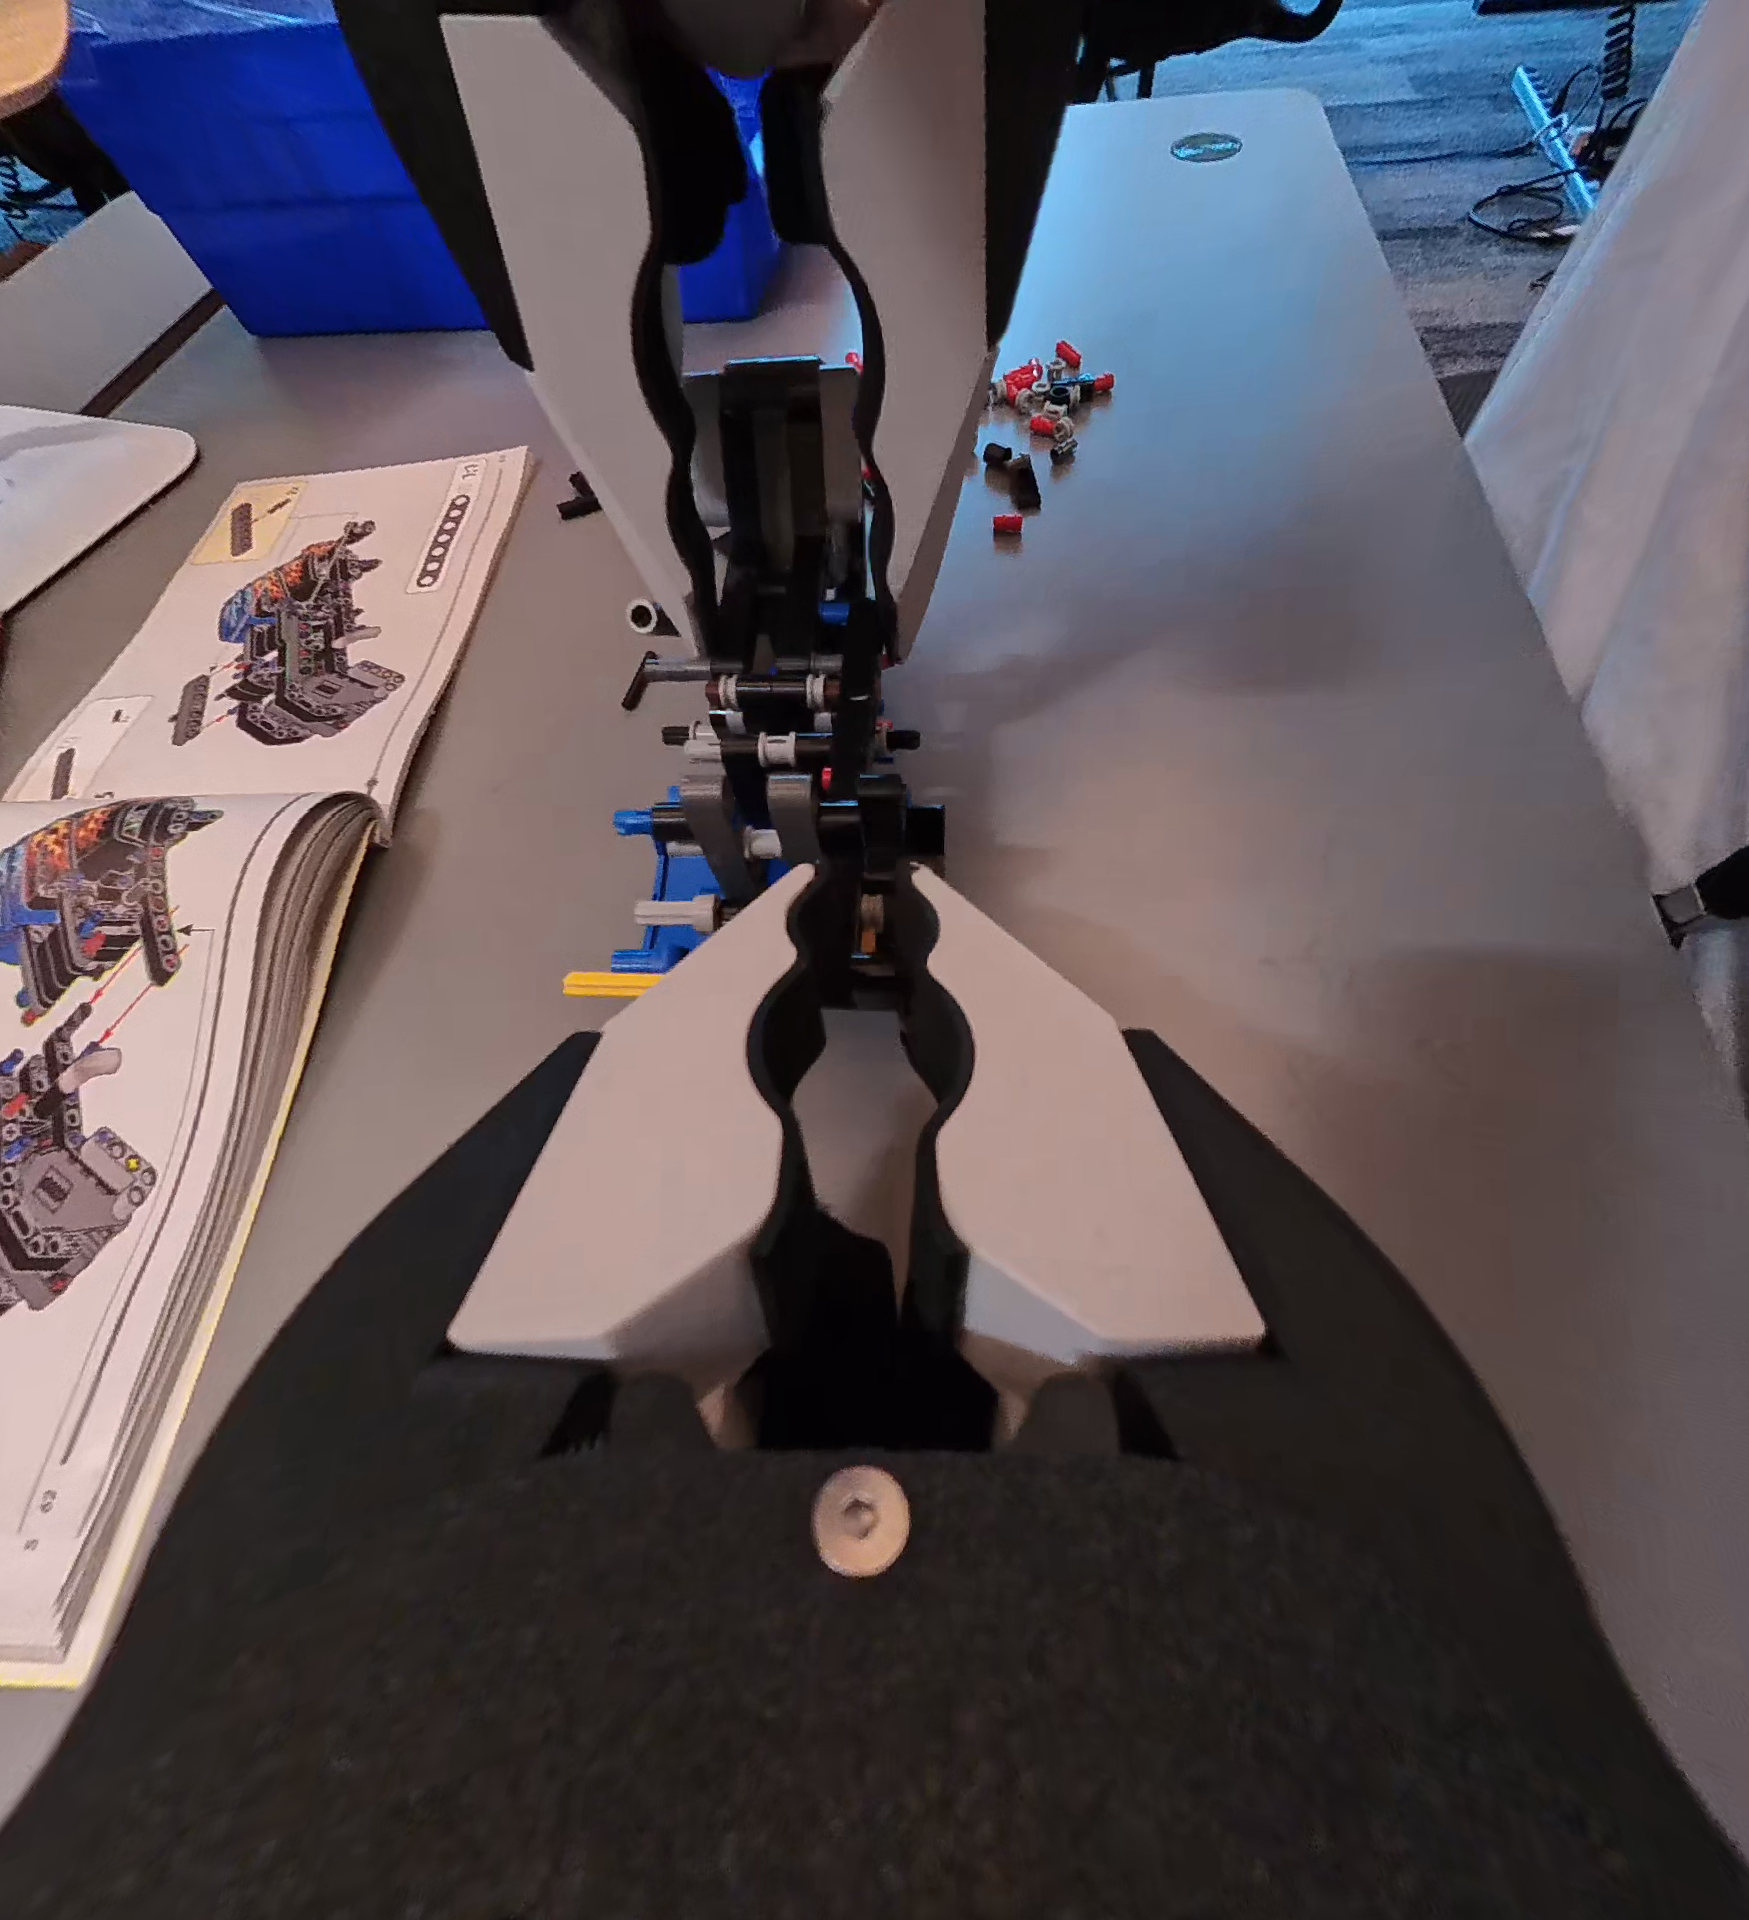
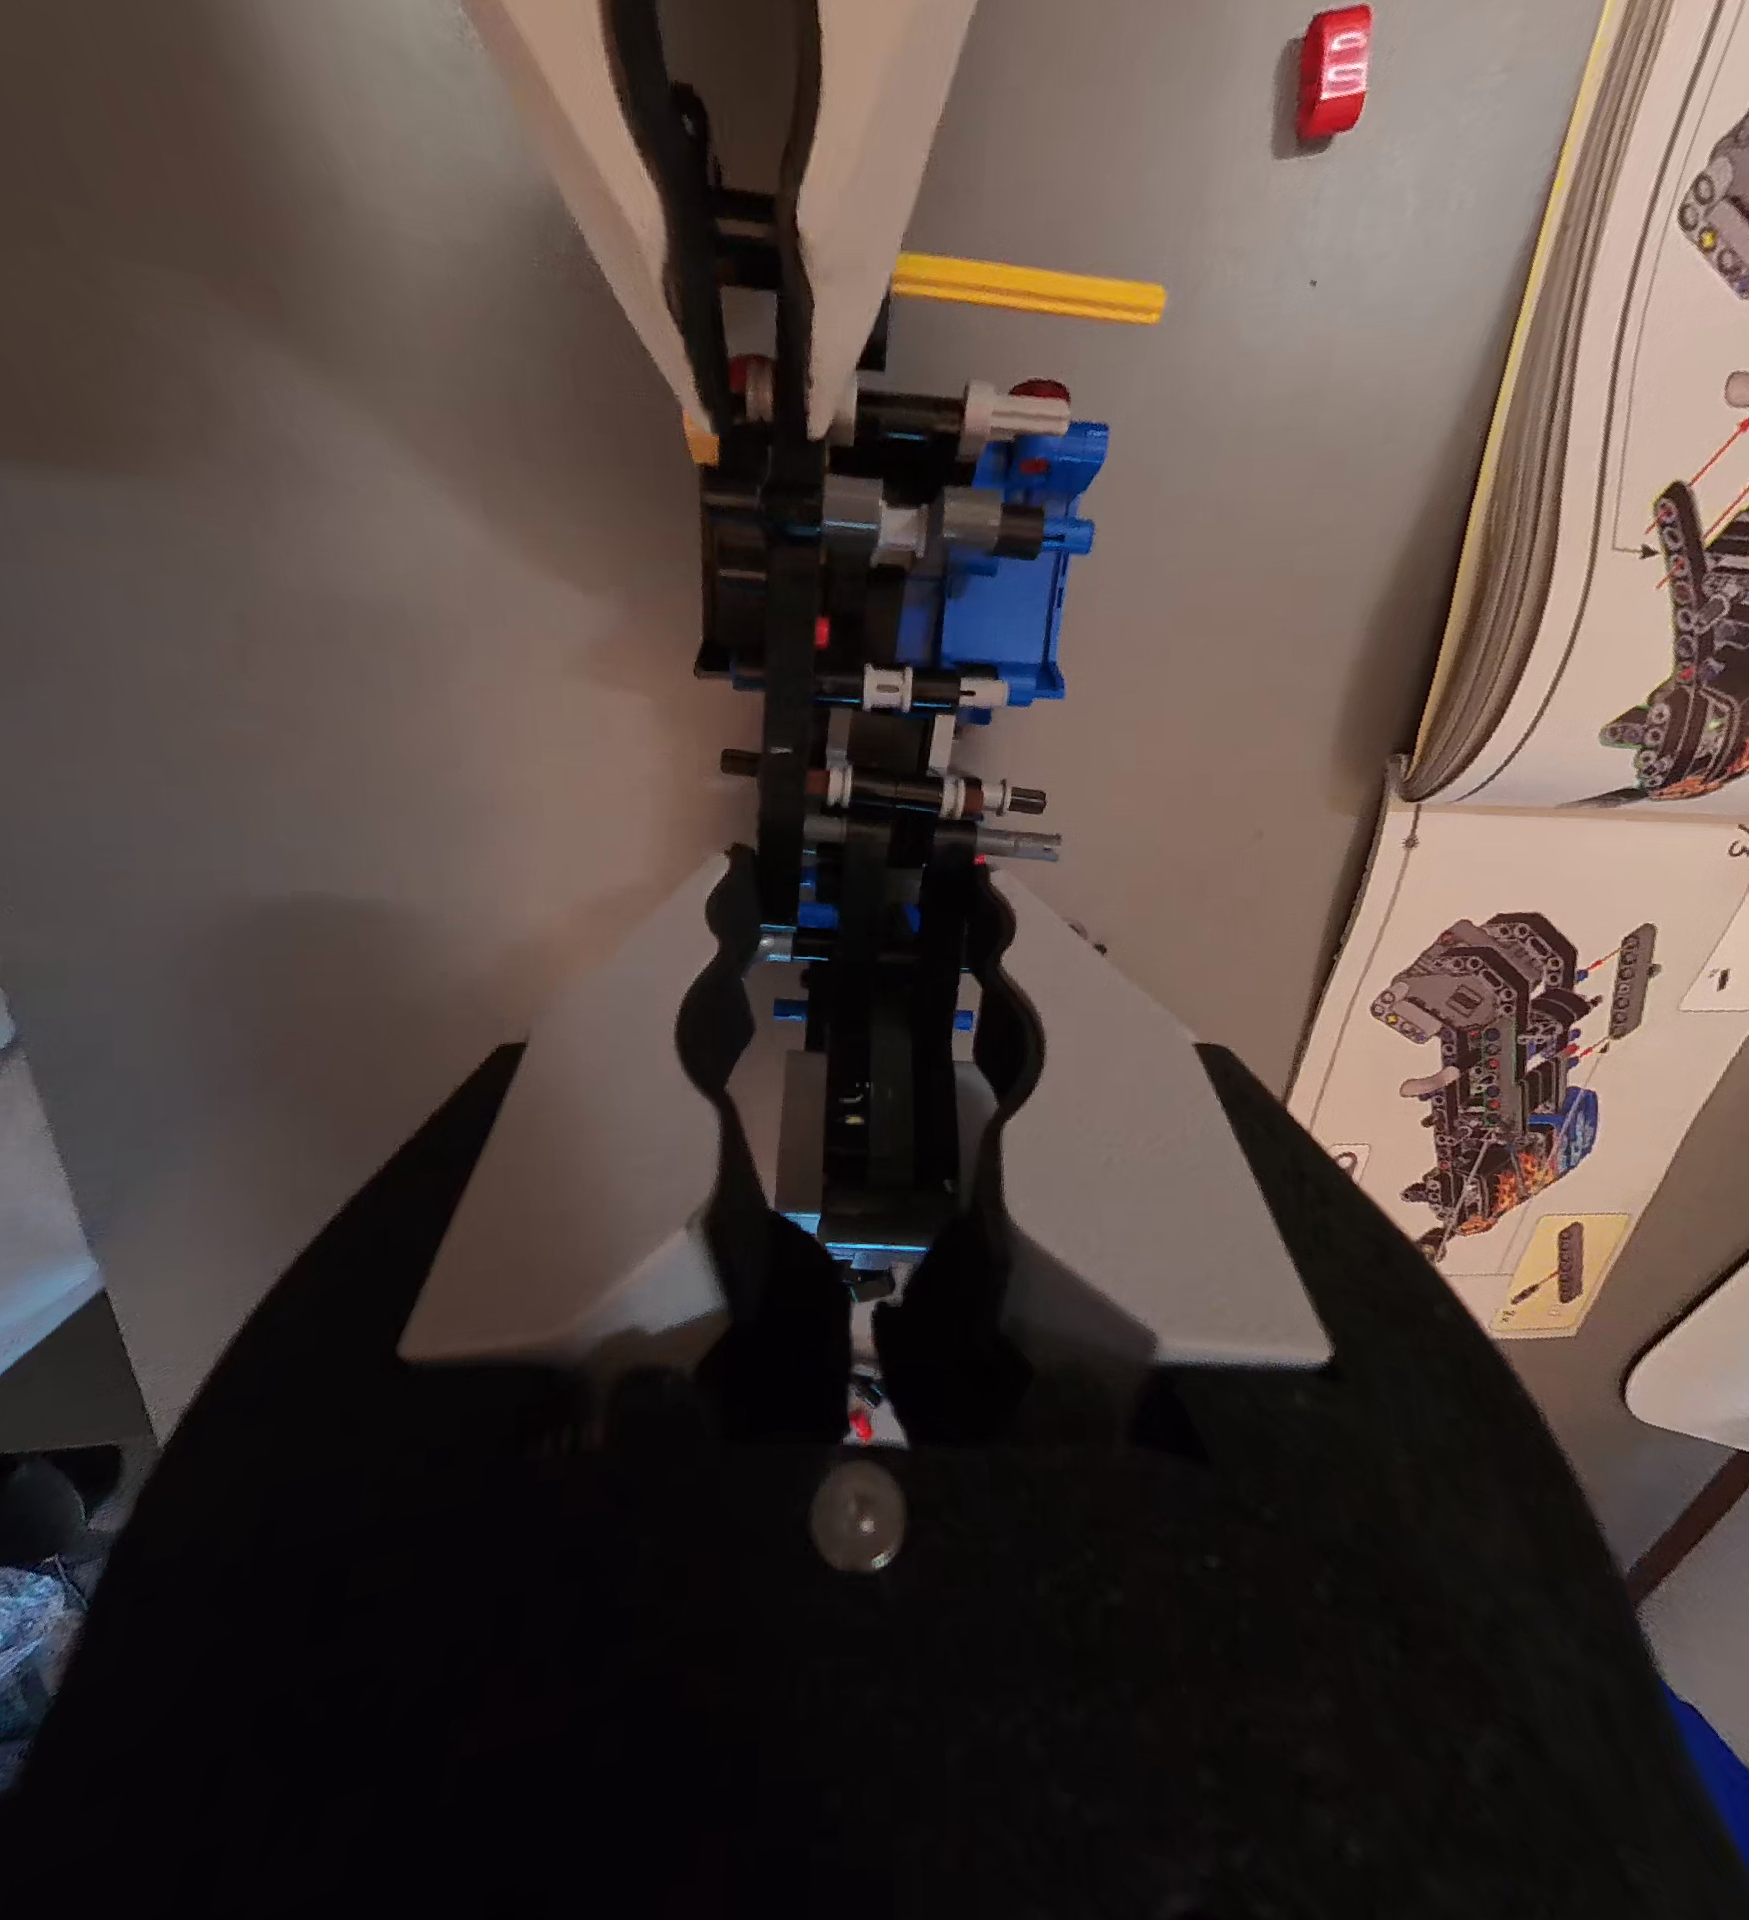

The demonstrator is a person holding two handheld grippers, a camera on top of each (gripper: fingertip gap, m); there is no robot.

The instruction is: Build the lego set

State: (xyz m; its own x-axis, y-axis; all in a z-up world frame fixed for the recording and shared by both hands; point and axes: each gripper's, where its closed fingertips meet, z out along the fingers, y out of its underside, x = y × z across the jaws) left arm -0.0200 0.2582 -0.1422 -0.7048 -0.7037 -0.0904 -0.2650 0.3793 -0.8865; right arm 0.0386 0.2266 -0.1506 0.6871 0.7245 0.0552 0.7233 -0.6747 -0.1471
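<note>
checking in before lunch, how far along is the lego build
Partway. Done: a black, grey and blue model already pinned together. In hand: both tools, left tool and right tool, clamp it from opposite ends. Left: loose pins on the table, and the manual lies open mid-book.

Glossy plastic lego assembly point(image 1: 797, 748) sits on the smooth matt grey table point(image 1: 1265, 727), paper instruction booklet point(image 1: 122, 1143) at left, white cloth point(image 1: 1680, 416) draping right.
</note>
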